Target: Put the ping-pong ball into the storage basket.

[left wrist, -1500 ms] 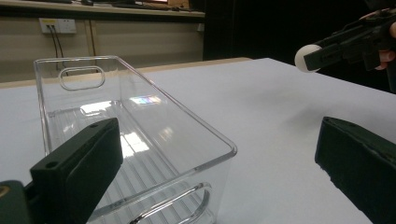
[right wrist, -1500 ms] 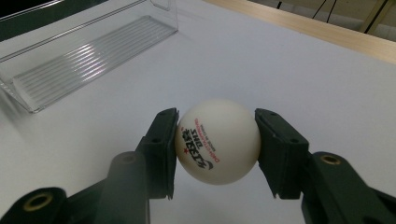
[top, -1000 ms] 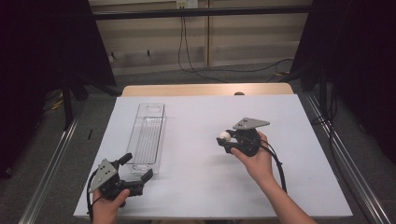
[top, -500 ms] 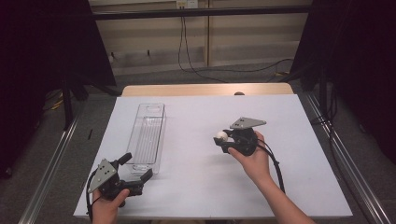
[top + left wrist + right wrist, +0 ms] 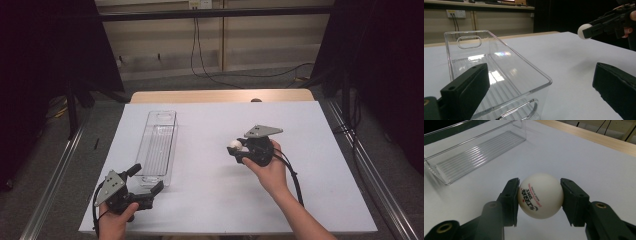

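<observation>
Two claws were at work over the white worktop (image 5: pixel 215 200). The right claw (image 5: pixel 236 149) was clenched on a white ping-pong ball (image 5: pixel 540 195), its pads pressing the ball from either side so that the printed lettering faced the camera riding on it. The ball hung above the worktop, right of centre, well apart from the clear plastic bin (image 5: pixel 158 145) that lay lengthwise on the left half. The claw pointed left, toward the bin, which suggests the ball was meant to be carried over and dropped inside; gripping it across its middle would keep a light, round thing from squirting out.

The left claw (image 5: pixel 150 180) was released, its jaws standing wide with nothing between them, at the near end of the bin. In its own view the near wall of the bin (image 5: pixel 534 87) rose between the two jaws, so it seemed placed to steady the bin against sliding when the ball arrived, though it was not gripping it.

Compared with a second earlier, the right claw and ball looked to be at much the same spot, with only a slight change of tilt; the left claw and the bin had not shifted.
</observation>
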### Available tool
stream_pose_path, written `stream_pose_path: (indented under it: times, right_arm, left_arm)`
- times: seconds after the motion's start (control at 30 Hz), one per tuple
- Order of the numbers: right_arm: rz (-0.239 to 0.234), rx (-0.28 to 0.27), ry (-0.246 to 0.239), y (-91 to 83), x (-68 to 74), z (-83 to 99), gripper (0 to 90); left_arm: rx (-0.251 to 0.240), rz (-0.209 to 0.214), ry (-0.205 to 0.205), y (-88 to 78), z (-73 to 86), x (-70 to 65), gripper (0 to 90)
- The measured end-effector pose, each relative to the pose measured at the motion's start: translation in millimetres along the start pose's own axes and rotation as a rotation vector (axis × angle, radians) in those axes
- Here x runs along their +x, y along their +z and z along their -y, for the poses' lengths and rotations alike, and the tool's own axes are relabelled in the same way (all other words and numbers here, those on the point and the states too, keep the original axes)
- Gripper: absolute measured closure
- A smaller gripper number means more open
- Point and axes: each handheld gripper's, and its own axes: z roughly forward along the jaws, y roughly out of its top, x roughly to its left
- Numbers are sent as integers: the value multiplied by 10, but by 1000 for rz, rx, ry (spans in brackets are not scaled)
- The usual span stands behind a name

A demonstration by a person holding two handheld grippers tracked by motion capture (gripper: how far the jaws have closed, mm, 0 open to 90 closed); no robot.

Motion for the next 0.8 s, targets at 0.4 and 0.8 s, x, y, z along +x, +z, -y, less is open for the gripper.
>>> stream_pose_path:
  times: [0.4,0.8]
  right_arm:
    - [-11,-3,-7,24,38,-30,514]
    - [-14,-7,-7,34,61,-57,514]
  left_arm:
    - [7,-3,1,7,0,0,14]
    - [7,-1,-10,8,0,-3,14]
